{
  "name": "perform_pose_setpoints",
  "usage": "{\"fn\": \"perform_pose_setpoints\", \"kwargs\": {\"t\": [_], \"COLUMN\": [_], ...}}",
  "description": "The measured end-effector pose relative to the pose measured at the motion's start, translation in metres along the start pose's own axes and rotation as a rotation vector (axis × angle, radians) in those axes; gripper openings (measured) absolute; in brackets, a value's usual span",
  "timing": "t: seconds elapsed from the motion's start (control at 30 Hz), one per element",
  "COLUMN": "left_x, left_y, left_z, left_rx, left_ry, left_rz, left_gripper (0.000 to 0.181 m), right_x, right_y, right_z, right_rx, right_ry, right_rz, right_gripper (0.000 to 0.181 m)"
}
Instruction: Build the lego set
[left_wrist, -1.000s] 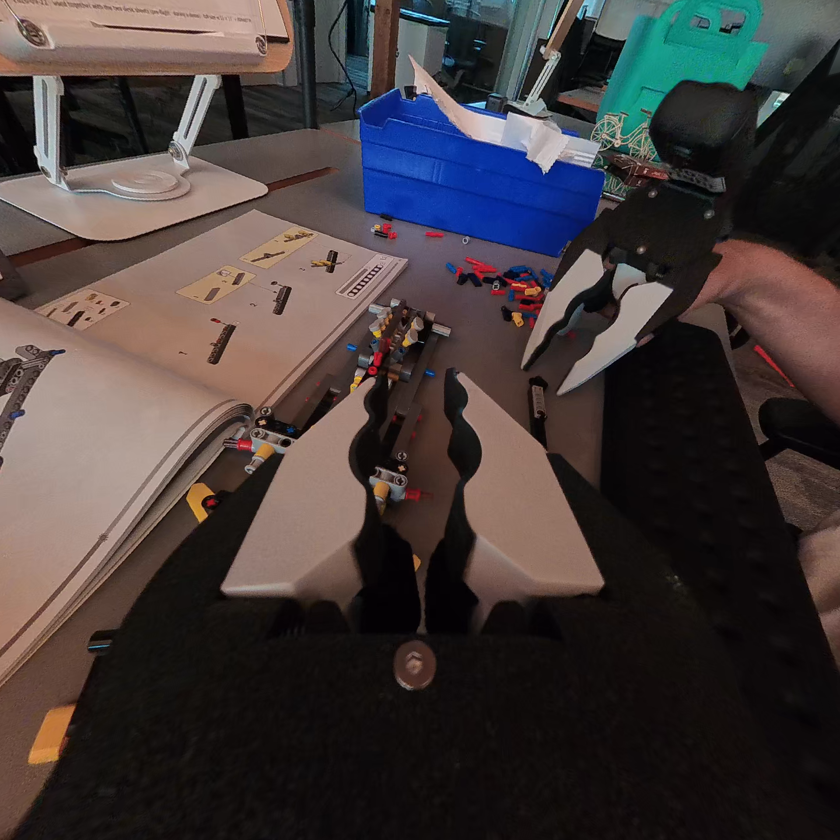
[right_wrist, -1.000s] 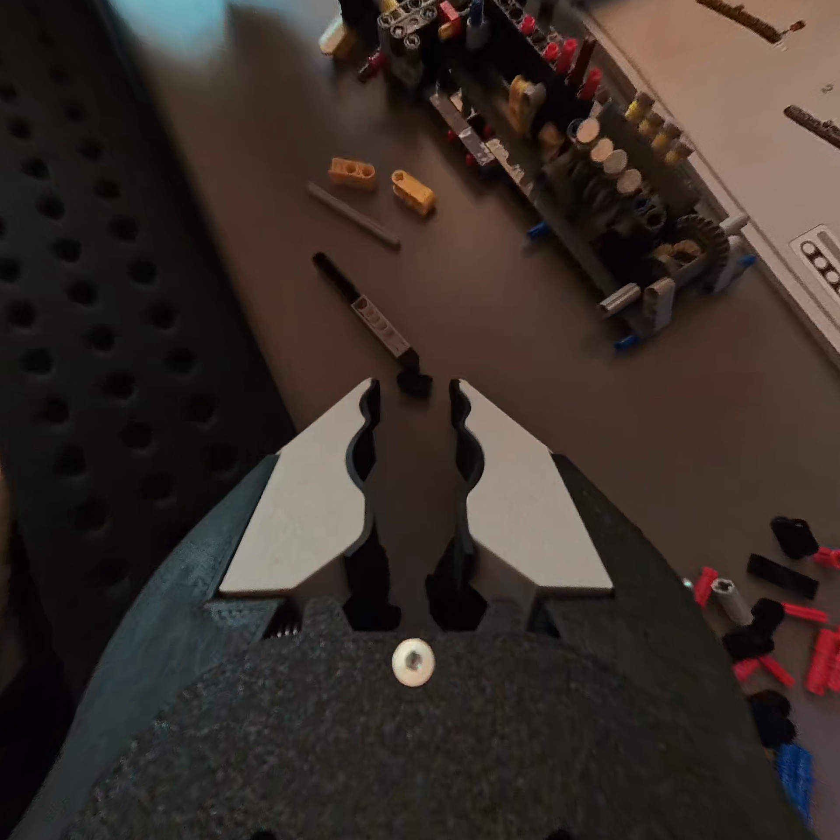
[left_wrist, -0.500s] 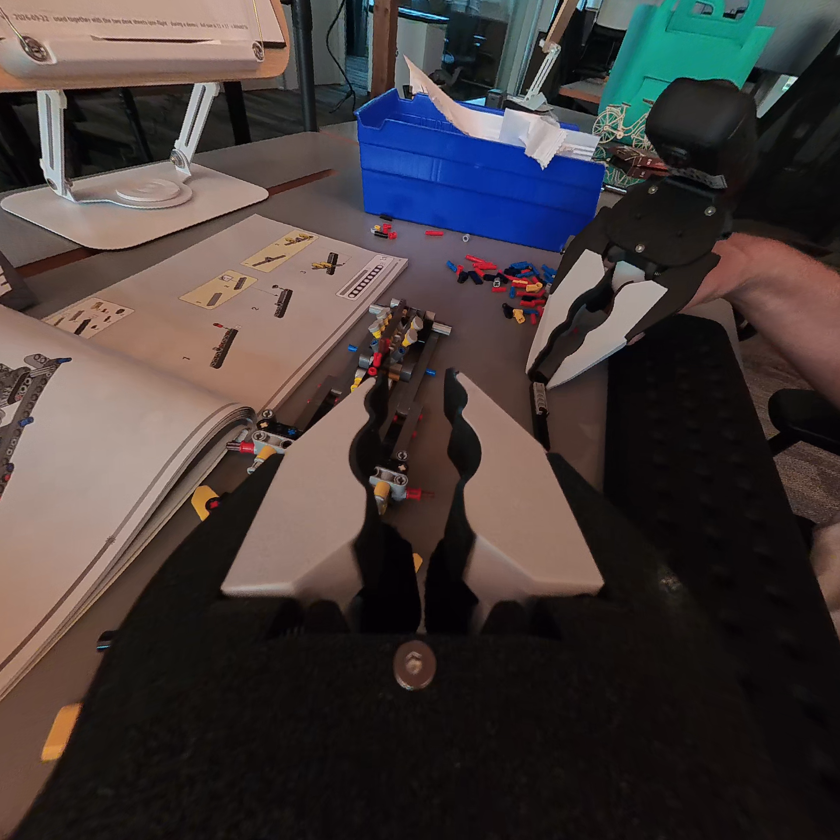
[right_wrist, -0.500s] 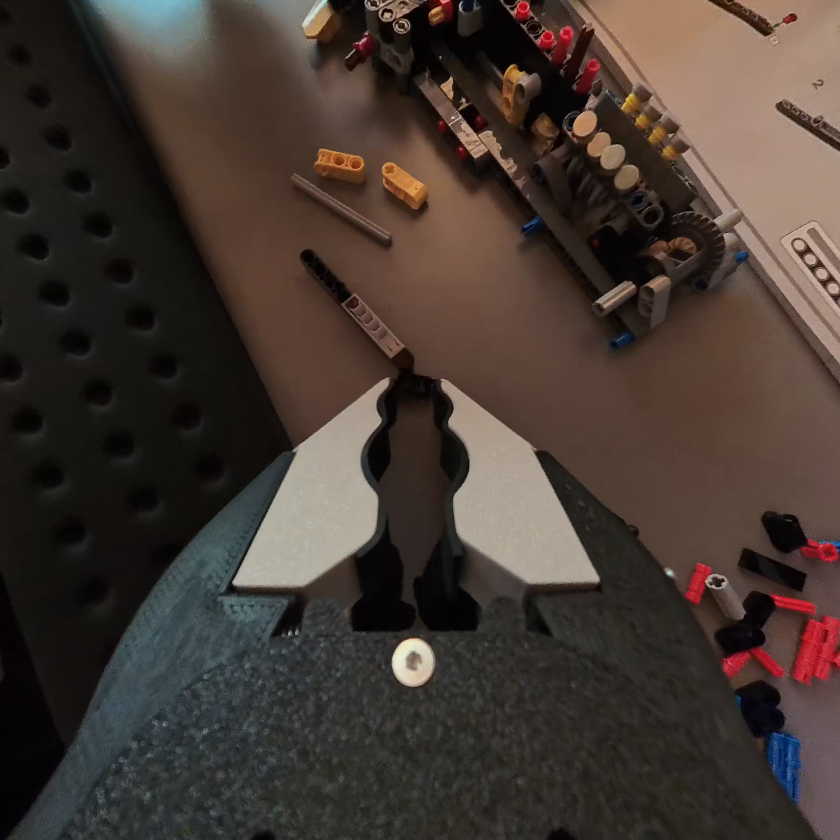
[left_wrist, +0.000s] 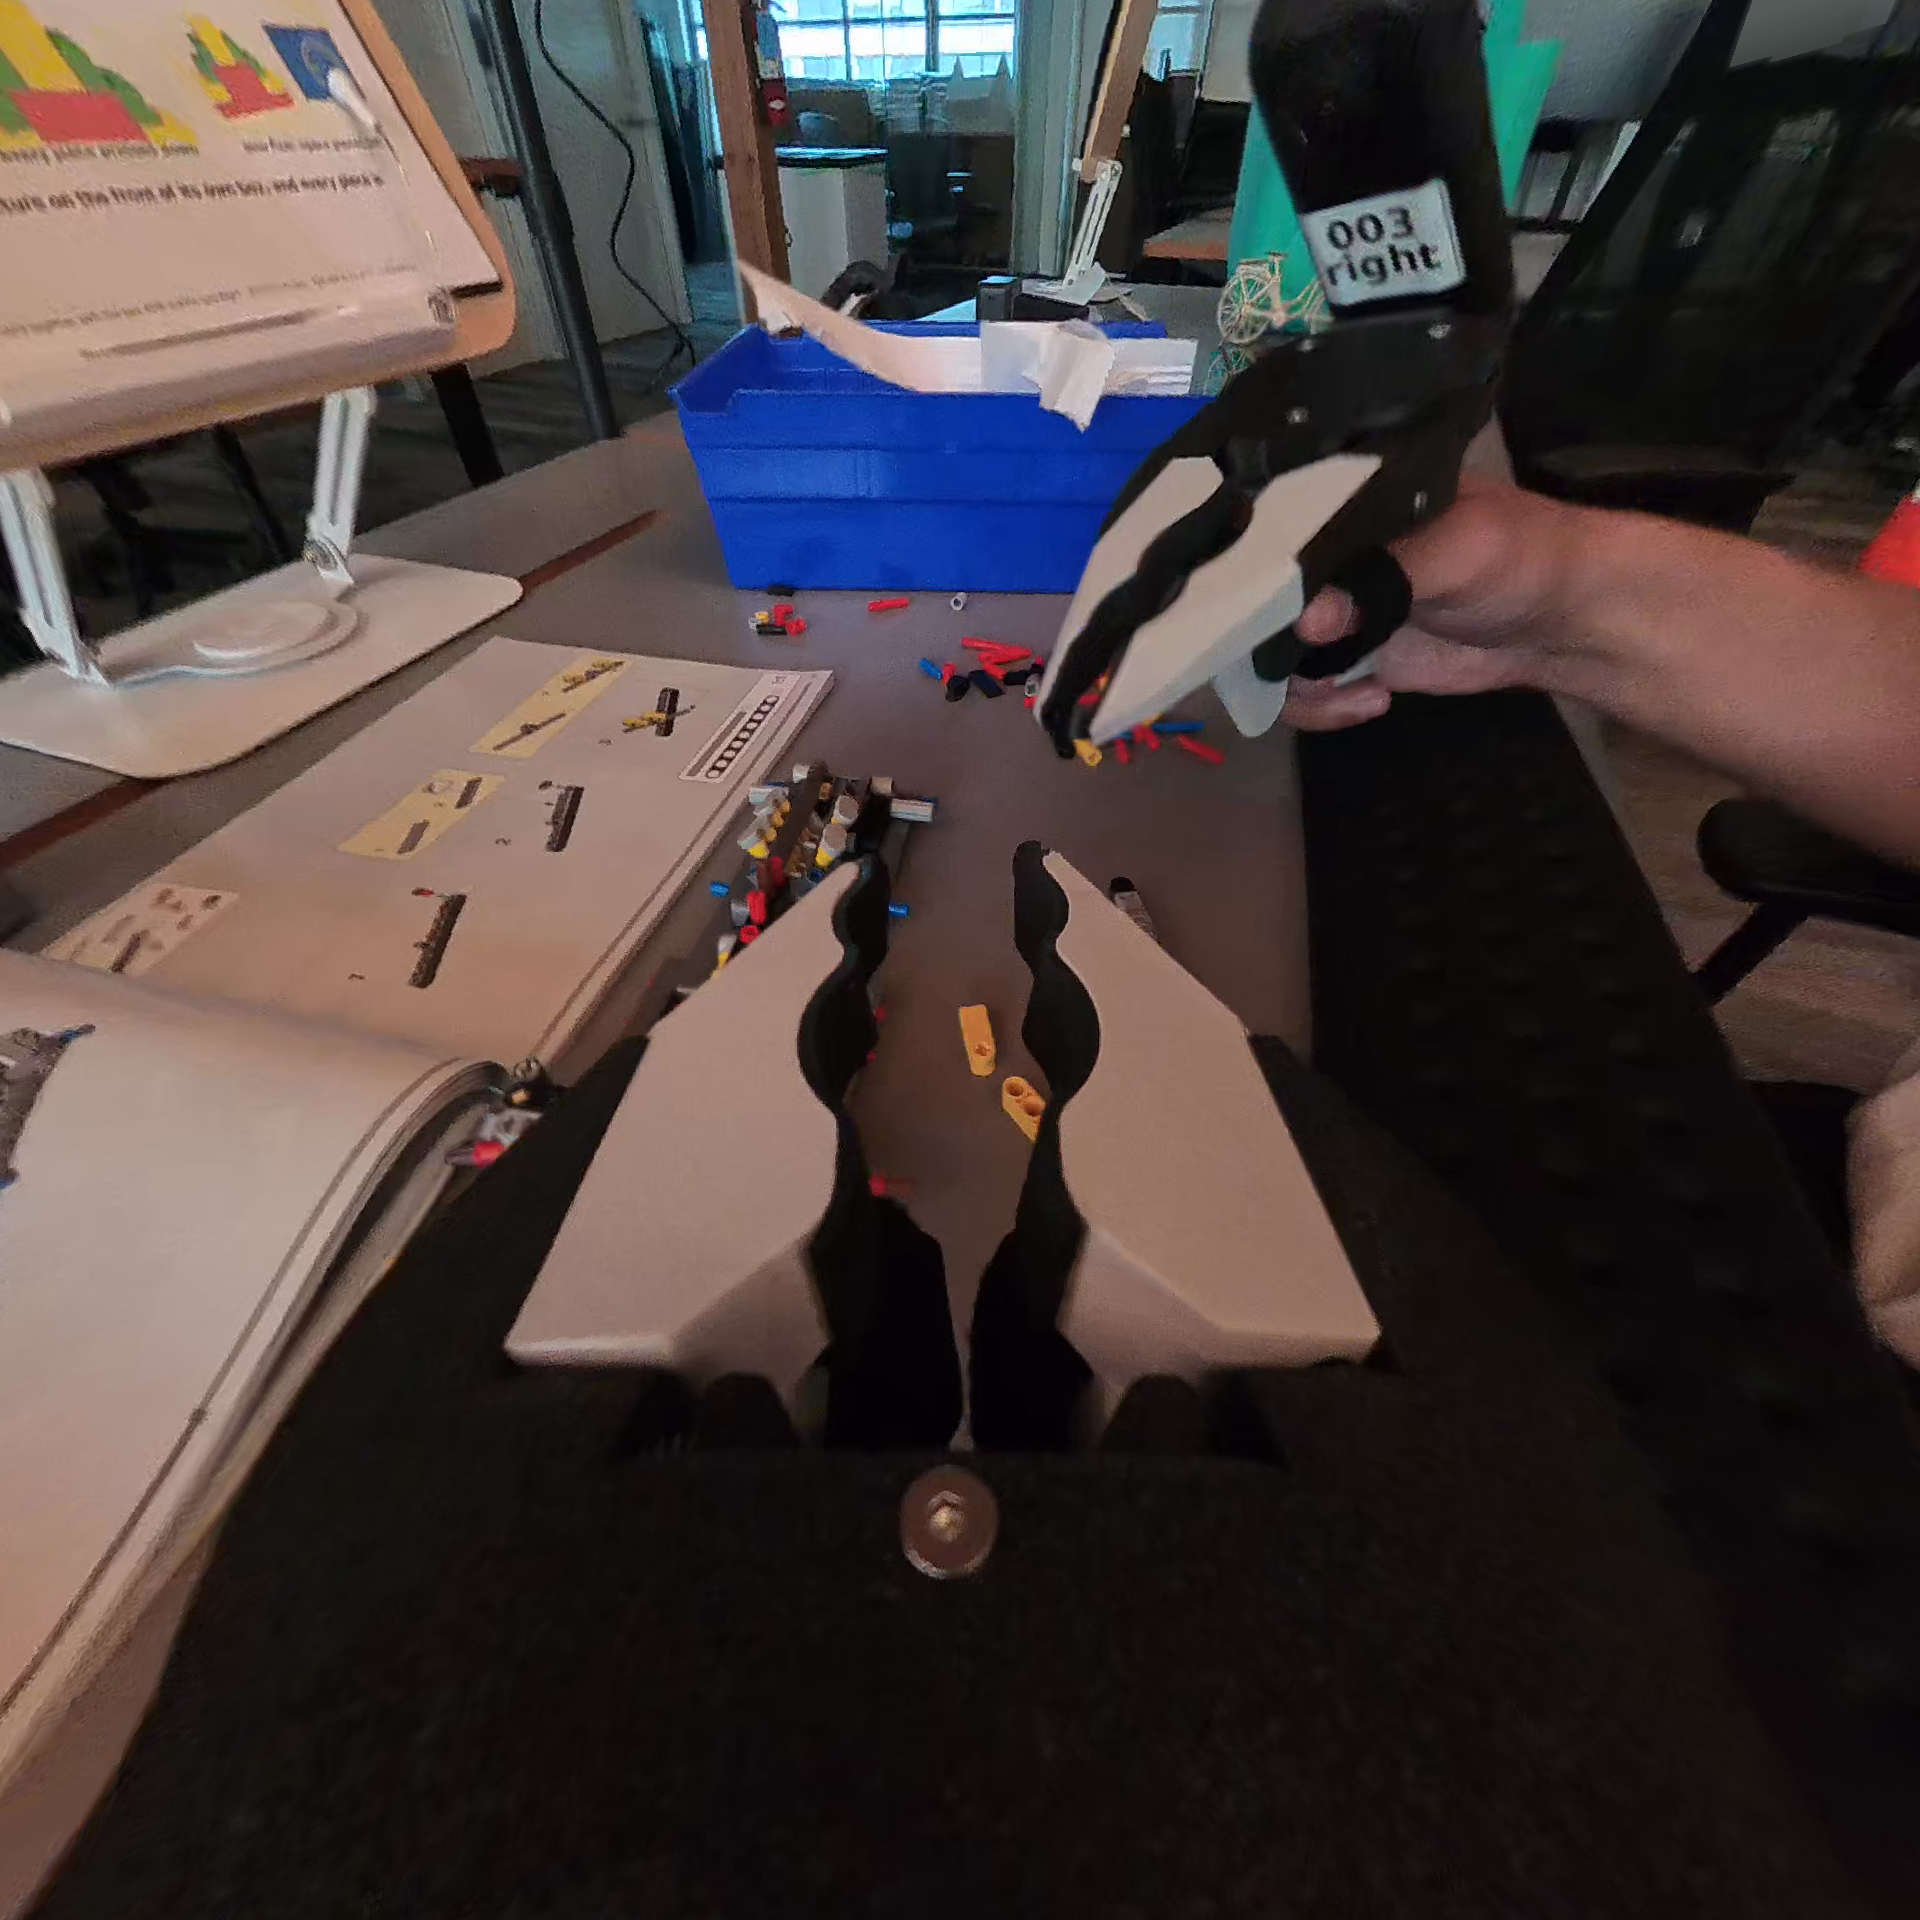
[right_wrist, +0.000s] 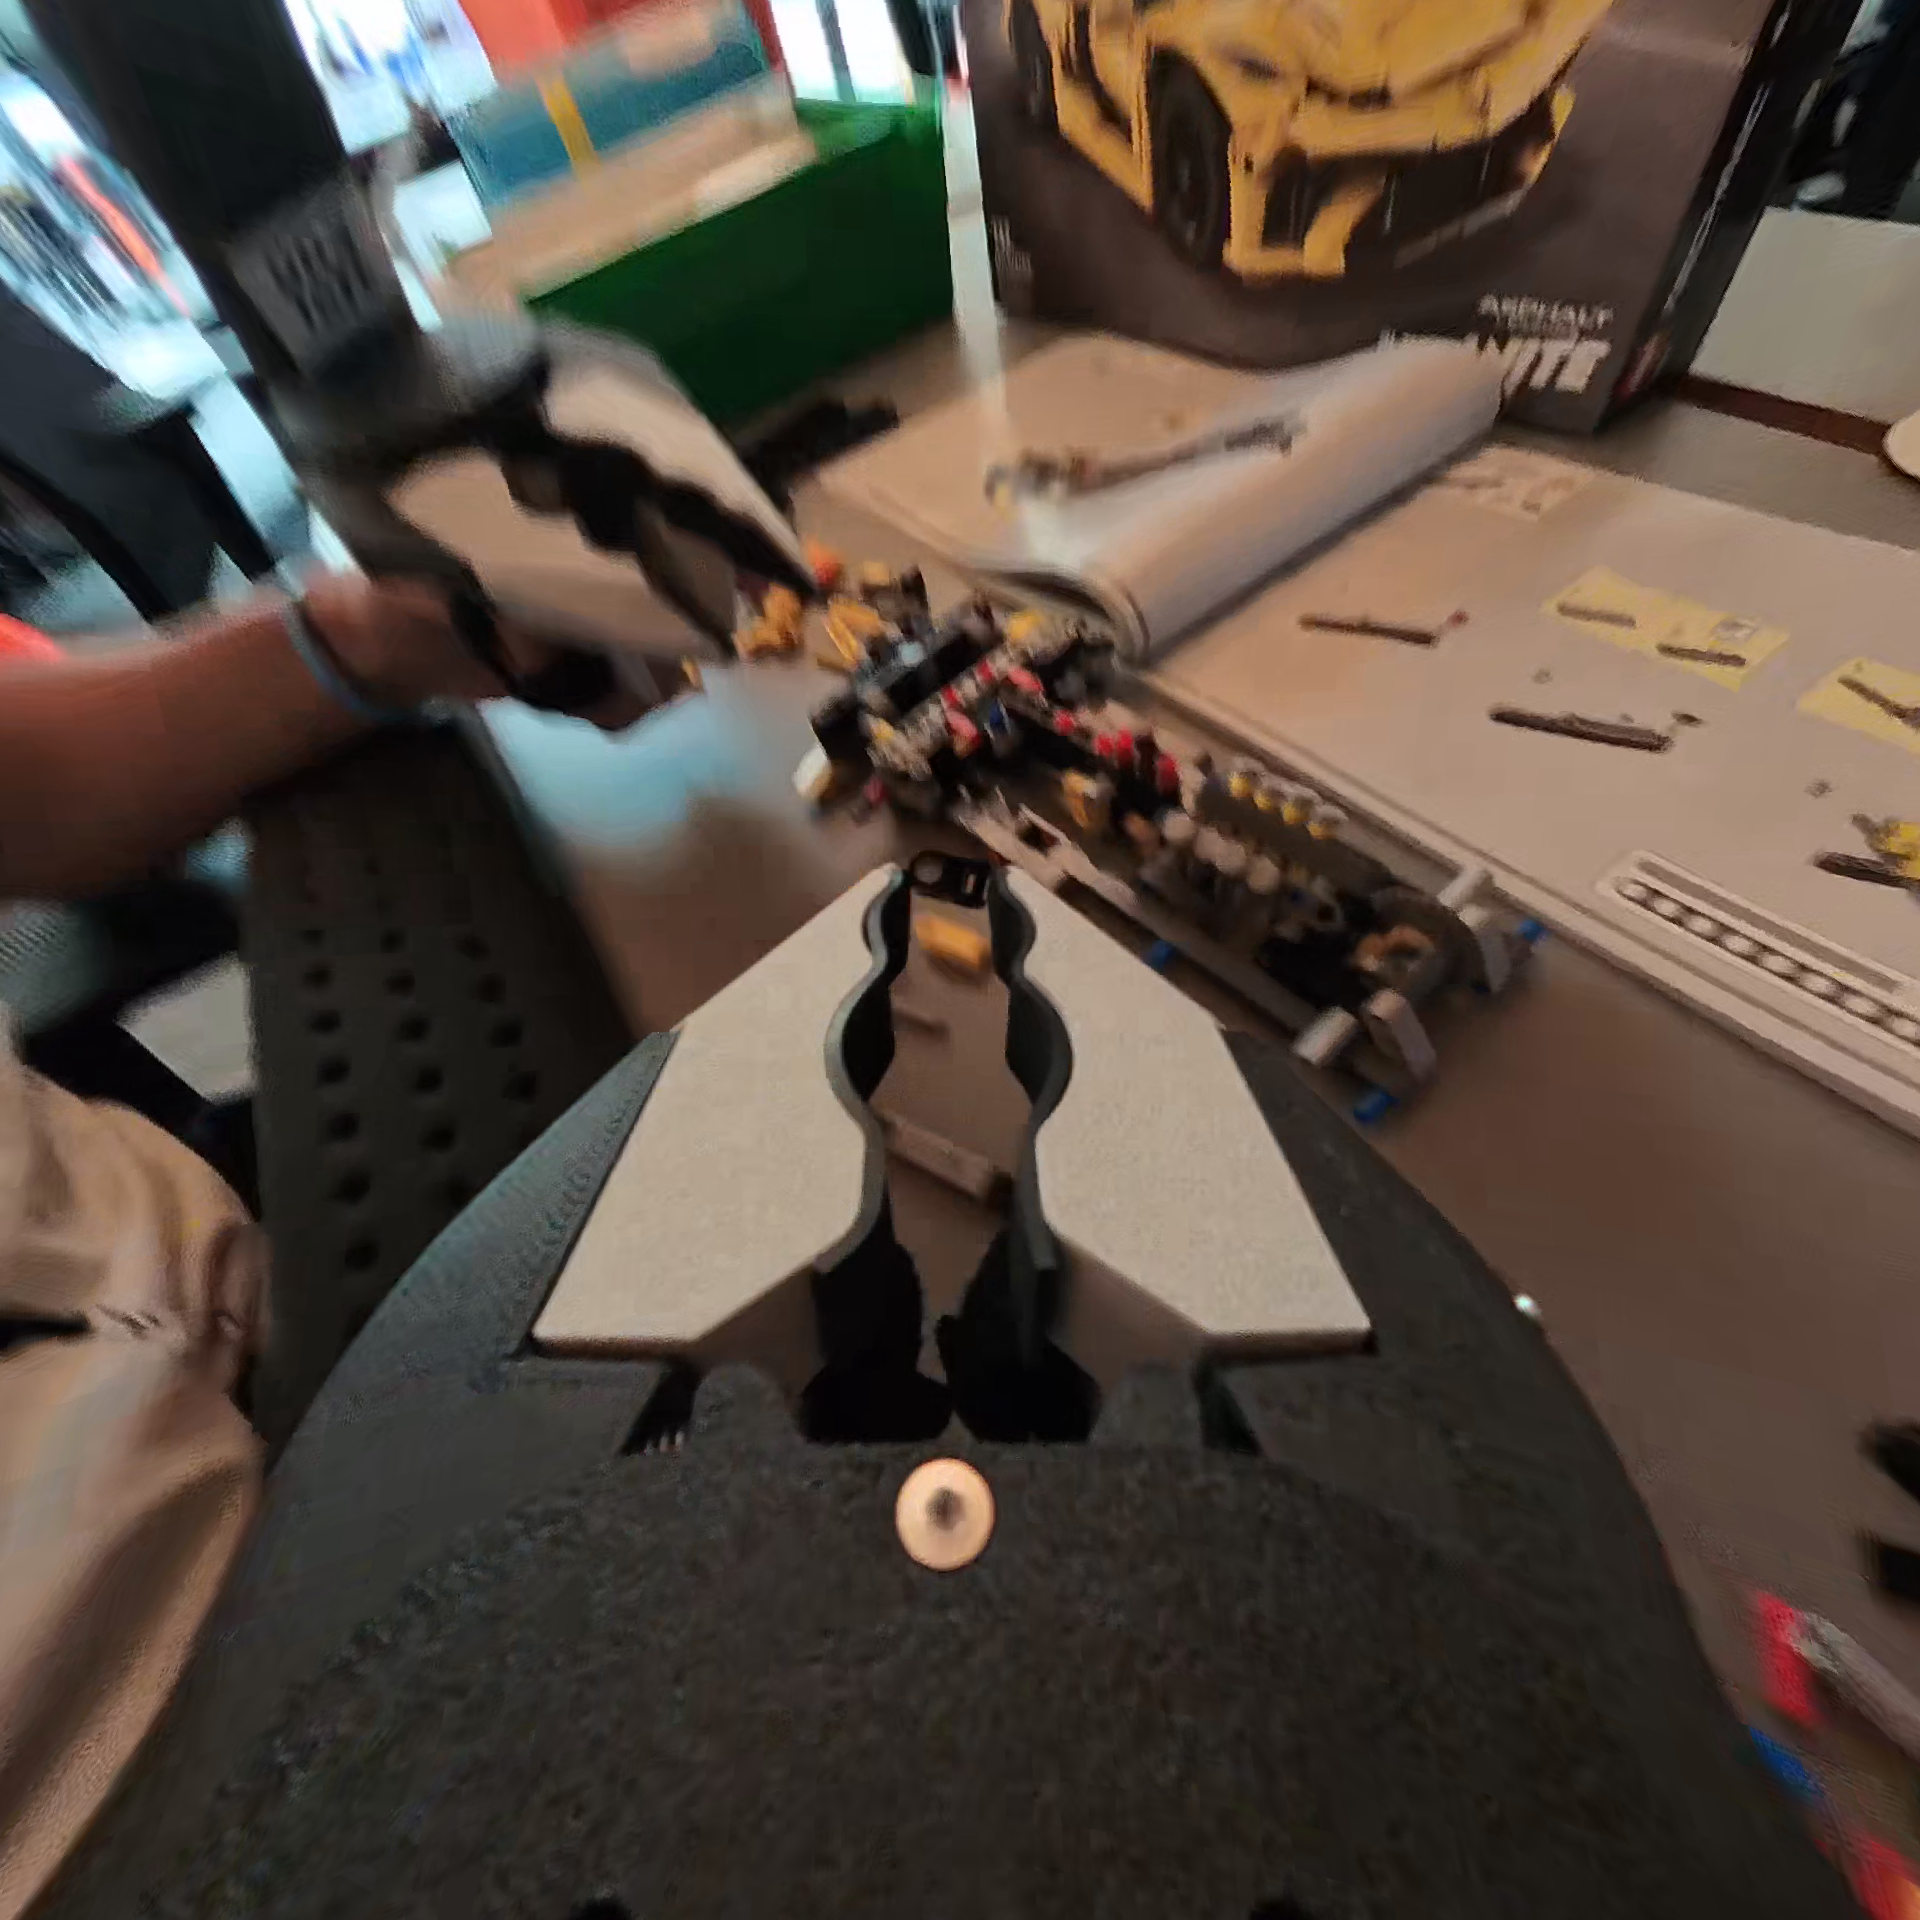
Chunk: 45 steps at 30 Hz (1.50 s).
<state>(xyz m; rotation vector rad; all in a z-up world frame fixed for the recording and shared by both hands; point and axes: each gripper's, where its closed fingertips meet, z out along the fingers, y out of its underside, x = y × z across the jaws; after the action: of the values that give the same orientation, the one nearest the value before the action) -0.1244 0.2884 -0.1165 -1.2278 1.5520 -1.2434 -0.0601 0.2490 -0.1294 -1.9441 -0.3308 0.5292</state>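
Note:
The long, partly built lego assembly (left_wrist: 821, 842) (right_wrist: 1143, 831) lies on the grey table beside the open instruction book (left_wrist: 416, 852) (right_wrist: 1558, 675). My left gripper (left_wrist: 945, 862) is open and empty, just right of the assembly, with two yellow connectors (left_wrist: 977, 1039) on the table between its fingers. My right gripper (right_wrist: 948, 878) is shut on a small black connector (right_wrist: 940, 871) and holds it above the table. In the left wrist view the right gripper (left_wrist: 1060, 732) hangs over the loose pieces (left_wrist: 997, 665). A thin beam (right_wrist: 945, 1153) lies under it.
A blue bin (left_wrist: 935, 488) with paper stands at the back. A white document stand (left_wrist: 239, 644) is at the far left. A black perforated surface (left_wrist: 1507, 1039) lies to the right. The set's box (right_wrist: 1351, 156) with a yellow car stands behind the book. A person's hands hold both grippers. My hands' fingertips stand some 9 cm from each other.
My right gripper closed on the small black connector at the end of the thin beam and lifted it, tilting up. My left gripper shifted right, off the assembly and over the yellow connectors.

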Motion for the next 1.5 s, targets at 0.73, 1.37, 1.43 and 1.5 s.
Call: {"fn": "perform_pose_setpoints", "kwargs": {"t": [0.73, 1.37, 1.43, 1.5], "left_x": [0.016, 0.006, 0.016, 0.021], "left_y": [0.001, -0.011, -0.021, -0.028], "left_z": [0.014, -0.001, -0.004, -0.007], "left_rx": [-0.054, 0.062, 0.130, 0.176], "left_ry": [-0.304, -0.033, 0.078, 0.121], "left_rz": [0.678, 0.011, -0.105, -0.127], "left_gripper": [0.011, 0.006, 0.007, 0.007], "right_x": [-0.045, -0.043, -0.053, -0.064], "right_y": [-0.022, -0.021, -0.036, -0.048], "right_z": [0.048, 0.026, 0.030, 0.032], "right_rx": [0.092, 0.102, 0.181, 0.244], "right_ry": [-0.052, -0.174, -0.231, -0.347], "right_rz": [0.003, -0.114, -0.067, 0.061], "right_gripper": [0.014, 0.027, 0.024, 0.021]}}
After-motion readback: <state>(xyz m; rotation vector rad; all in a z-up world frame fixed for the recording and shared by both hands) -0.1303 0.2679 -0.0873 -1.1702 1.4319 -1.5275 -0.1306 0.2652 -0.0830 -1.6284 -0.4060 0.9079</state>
